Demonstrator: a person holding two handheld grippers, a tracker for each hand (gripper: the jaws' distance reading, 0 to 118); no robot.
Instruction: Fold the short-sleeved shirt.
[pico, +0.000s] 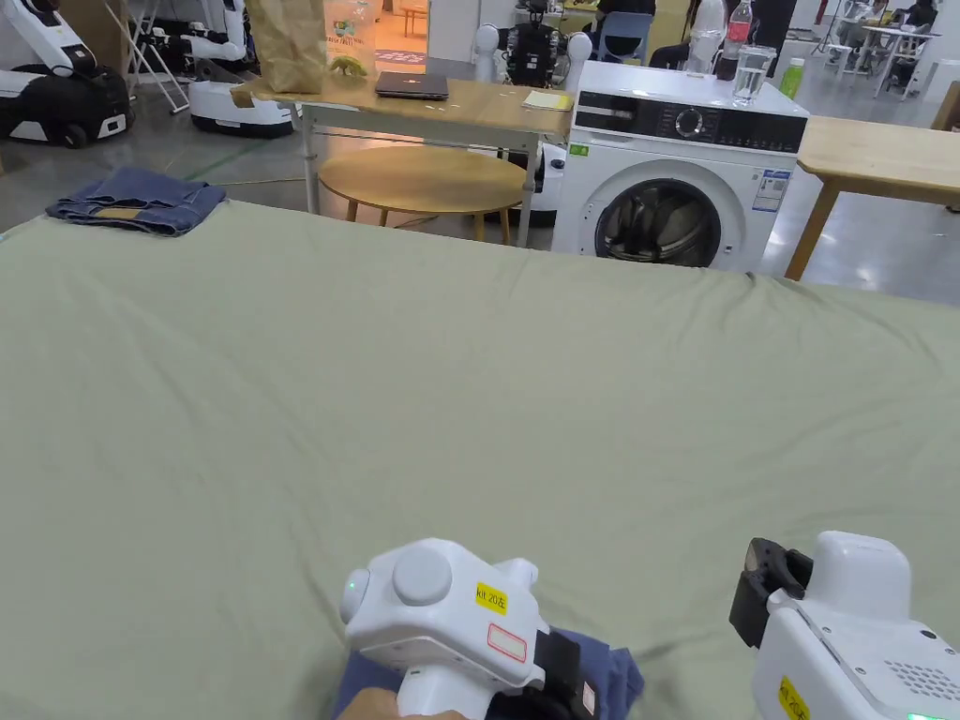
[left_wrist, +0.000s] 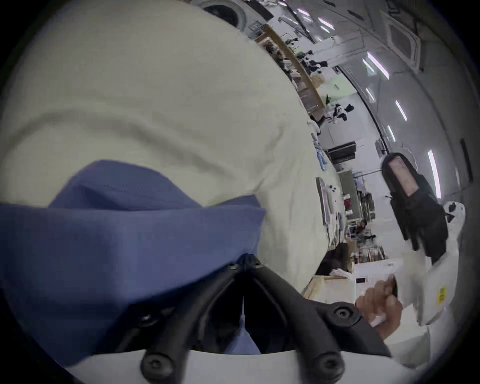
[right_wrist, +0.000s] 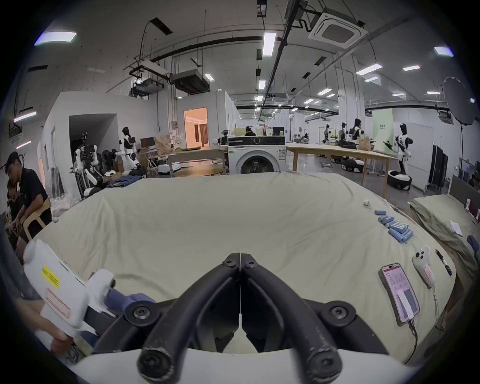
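Barely any shirt (pico: 614, 677) showed in the head view, bunched at the bed's (pico: 469, 375) near edge under the left gripper (pico: 553, 689). Left gripper view had those jaws pinched together on blue cloth. Right gripper (right_wrist: 240, 257) sat closed and empty over the sheet, so folding looked hardly begun.

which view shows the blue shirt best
The left gripper view: the shirt spreads wide, folds visible. The head view catches a corner beside the left tool; the right gripper view a small bunch.
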